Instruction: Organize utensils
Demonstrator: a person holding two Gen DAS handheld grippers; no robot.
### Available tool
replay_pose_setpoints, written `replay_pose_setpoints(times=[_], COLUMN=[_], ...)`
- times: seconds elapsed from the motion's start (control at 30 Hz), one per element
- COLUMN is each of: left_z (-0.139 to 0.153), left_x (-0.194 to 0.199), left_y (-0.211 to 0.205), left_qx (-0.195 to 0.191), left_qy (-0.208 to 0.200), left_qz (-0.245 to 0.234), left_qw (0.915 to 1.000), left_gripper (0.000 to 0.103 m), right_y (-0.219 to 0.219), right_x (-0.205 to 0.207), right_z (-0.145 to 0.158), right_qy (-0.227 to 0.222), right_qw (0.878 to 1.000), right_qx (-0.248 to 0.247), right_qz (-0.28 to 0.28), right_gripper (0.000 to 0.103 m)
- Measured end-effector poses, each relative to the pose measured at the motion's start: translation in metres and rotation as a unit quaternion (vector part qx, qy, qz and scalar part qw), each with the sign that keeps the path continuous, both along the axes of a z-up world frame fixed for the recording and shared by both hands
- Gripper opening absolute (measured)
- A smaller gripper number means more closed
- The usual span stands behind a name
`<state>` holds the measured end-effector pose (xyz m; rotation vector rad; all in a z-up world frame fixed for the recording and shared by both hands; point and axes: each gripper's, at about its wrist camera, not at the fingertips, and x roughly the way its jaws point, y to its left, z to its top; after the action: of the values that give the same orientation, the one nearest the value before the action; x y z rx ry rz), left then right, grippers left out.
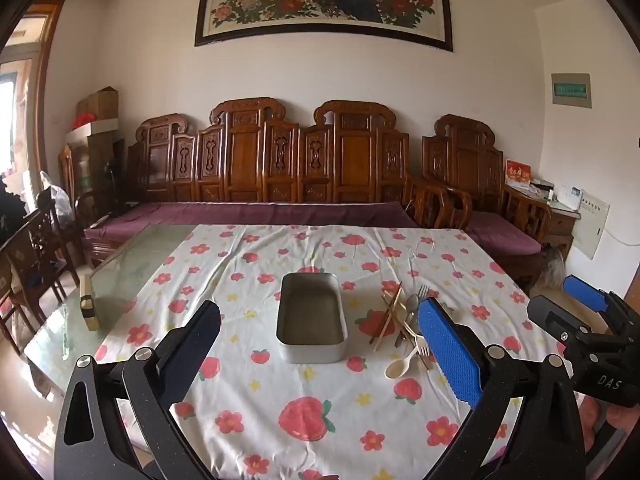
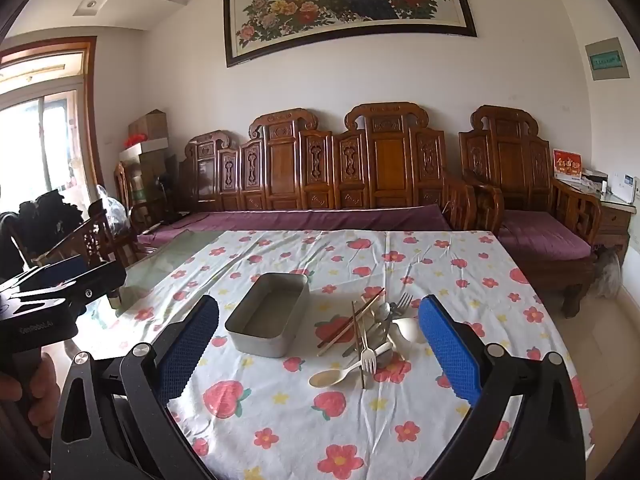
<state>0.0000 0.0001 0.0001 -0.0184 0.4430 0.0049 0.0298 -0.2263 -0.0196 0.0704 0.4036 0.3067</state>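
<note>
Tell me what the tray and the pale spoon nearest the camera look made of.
The tray looks like matte grey metal: thin walls, rolled rim, dull sheen. The pale spoon is cream and unreflective, likely plastic or wheat-fibre composite; the look leaves that open.

1. "DAS" stands in pale letters on the black body of the right hand-held gripper [image 1: 586, 304], seen at the right edge of the left wrist view.
2. "GenRobot.AI", small and partly blurred, stands on the black body of the left hand-held gripper [image 2: 60, 280], at the left edge of the right wrist view.
3. The red card [image 2: 567, 163], the green wall sign [image 2: 607, 60] and the painting [image 2: 348, 0], all far ahead, carry characters too small to read.
</note>
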Motion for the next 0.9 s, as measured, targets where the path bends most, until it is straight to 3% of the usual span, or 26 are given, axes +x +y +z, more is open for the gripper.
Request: replay_pose_setpoints(times=[0.9], left_z=[-0.0011], left_x=[-0.0005], left_y=[-0.0009], left_qx=[0.000], left_qy=[-0.001], left_qz=[0.003], left_qw=[1.0000], left_gripper=[0.096], right_y=[-0.0019], right_x=[0.0002], right_z=[0.0005], right_qy=[0.001], right_qw=[1.000], right_qx=[0.000], right_qz=[0.000], right_gripper=[0.100])
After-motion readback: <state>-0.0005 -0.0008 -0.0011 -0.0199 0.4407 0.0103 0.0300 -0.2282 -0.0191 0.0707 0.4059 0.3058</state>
